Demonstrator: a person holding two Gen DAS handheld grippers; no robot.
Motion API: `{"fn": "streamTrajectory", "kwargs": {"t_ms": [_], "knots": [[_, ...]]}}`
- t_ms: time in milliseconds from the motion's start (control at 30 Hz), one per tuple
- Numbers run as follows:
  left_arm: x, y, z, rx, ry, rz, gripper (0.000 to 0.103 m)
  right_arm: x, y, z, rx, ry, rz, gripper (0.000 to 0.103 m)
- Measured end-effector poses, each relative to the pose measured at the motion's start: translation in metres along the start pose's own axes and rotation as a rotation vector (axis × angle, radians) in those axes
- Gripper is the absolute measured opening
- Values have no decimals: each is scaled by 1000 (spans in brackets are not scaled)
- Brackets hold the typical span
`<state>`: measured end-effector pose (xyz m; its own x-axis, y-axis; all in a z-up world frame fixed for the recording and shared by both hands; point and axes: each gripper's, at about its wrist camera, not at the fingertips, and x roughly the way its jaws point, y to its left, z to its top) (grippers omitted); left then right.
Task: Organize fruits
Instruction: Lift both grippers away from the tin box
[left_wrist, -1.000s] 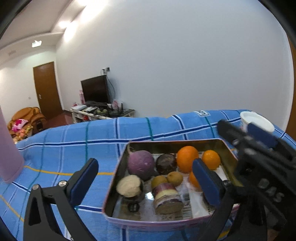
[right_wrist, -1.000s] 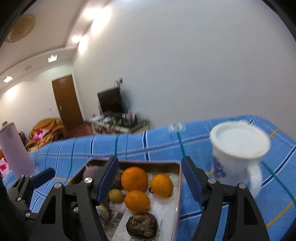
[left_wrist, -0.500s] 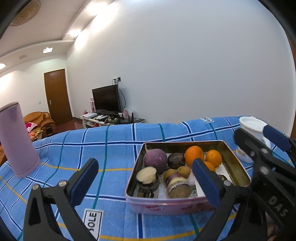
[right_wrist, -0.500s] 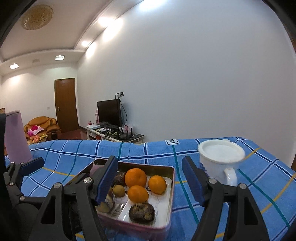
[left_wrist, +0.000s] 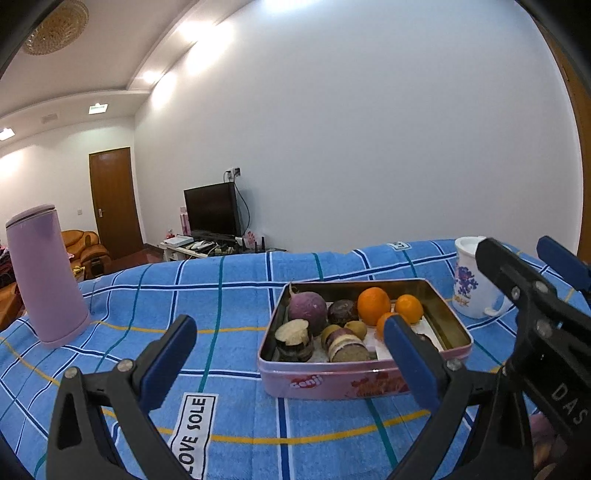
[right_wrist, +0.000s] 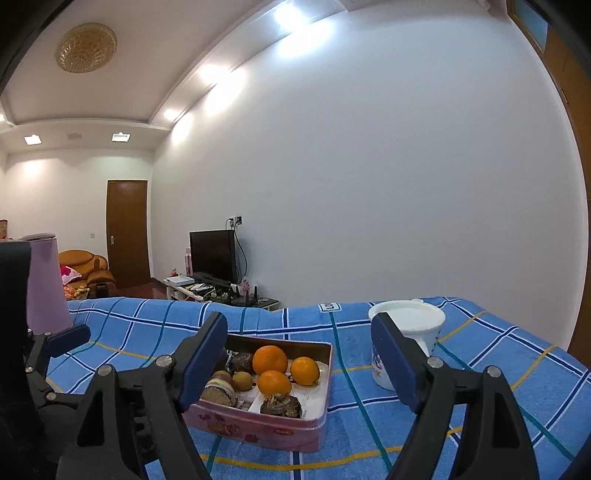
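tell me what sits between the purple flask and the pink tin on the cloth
Nothing: only bare blue checked cloth lies between the purple flask and the pink tin, shown in the left wrist view.

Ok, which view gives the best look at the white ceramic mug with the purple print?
The left wrist view: the white ceramic mug with the purple print shows its print, rim and part of its handle, with only its right side behind the right gripper. In the right wrist view the mug sits partly behind a gripper finger, its print mostly hidden.
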<state>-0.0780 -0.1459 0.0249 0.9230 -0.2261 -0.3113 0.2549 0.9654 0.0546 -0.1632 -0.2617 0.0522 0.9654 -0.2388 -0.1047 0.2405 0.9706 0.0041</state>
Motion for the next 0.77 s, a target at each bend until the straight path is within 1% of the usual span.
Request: {"fn": "streamTrajectory", "kwargs": {"t_ms": [200, 267, 400, 767], "knots": [[4, 4, 0, -24, 17, 28, 103, -7, -6, -1, 21, -27, -24, 82], [6, 7, 0, -38, 25, 50, 103, -7, -7, -1, 26, -26, -27, 82], [9, 12, 0, -62, 42, 66, 103, -5, -7, -2, 25, -11, -25, 82], [10, 12, -2, -61, 40, 44, 103, 1, -8, -3, 30, 19, -25, 82]]}}
